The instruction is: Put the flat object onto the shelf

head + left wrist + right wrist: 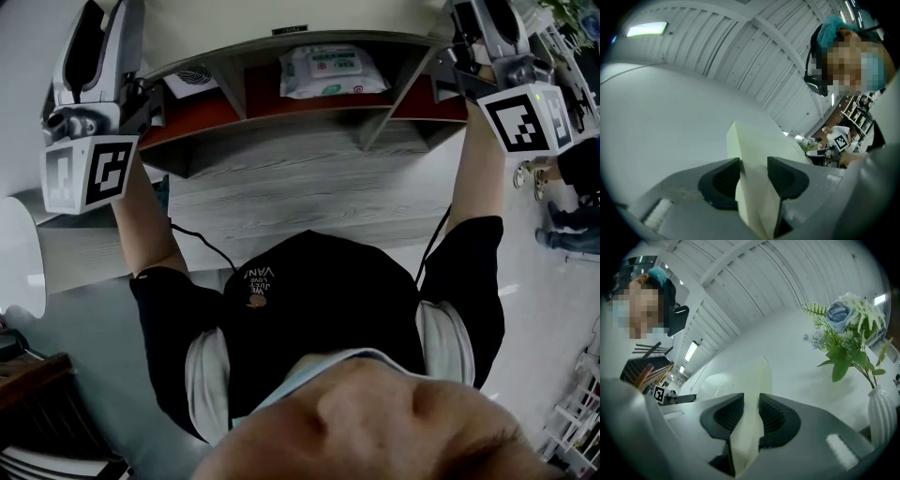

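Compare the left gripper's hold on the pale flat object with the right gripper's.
The left gripper has its jaws farther apart, on a thicker, wedge-like part of the pale flat object; the right gripper has its jaws nearly together on a thin edge. A broad face of the object shows past the left gripper, but only a narrow blade past the right gripper. Both grippers are shut on that object, pads pressing its faces.

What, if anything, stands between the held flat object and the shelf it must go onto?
Nothing visible does. The left gripper and right gripper both clamp the flat object. On the shelf, a wipes pack lies in the middle compartment, so that slot is taken.
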Motion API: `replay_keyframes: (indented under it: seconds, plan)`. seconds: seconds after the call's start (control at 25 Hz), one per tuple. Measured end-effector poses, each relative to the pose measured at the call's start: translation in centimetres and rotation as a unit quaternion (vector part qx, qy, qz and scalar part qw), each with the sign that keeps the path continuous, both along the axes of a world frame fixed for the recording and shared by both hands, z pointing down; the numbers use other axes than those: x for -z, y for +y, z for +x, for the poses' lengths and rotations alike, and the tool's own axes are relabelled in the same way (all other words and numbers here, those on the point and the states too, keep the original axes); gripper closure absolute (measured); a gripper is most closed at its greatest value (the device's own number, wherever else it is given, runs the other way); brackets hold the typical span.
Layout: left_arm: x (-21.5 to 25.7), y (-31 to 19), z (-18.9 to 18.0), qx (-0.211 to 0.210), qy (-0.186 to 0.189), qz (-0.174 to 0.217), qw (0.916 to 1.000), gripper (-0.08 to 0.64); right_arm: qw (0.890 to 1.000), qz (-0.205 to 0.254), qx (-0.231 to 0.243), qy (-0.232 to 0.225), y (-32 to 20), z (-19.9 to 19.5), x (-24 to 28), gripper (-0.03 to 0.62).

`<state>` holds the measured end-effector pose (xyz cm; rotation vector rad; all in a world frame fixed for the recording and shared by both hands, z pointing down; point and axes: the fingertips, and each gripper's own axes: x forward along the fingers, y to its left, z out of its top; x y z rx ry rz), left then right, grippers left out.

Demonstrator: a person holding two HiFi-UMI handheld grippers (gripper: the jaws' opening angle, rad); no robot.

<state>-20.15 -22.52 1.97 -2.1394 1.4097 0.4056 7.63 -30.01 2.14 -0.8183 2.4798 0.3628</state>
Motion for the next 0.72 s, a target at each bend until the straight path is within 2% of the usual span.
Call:
replay_keyframes:
  seconds: [0.4, 0.72]
  plan:
    - [-0.7, -3.4, -1.0, 0.021, -0.018, -0.027, 0.9993, 0.371, 0.999, -0.005, -0.003, 0.032, -2.9, -1.0, 0.7, 0.502]
    - [-1.8, -6.1, -1.7, 0.031, -0.036, -0.056, 0.9973, 0.371, 0.998, -0.034, 0.004, 0.054, -5.9, -1.7, -0.5, 0.502]
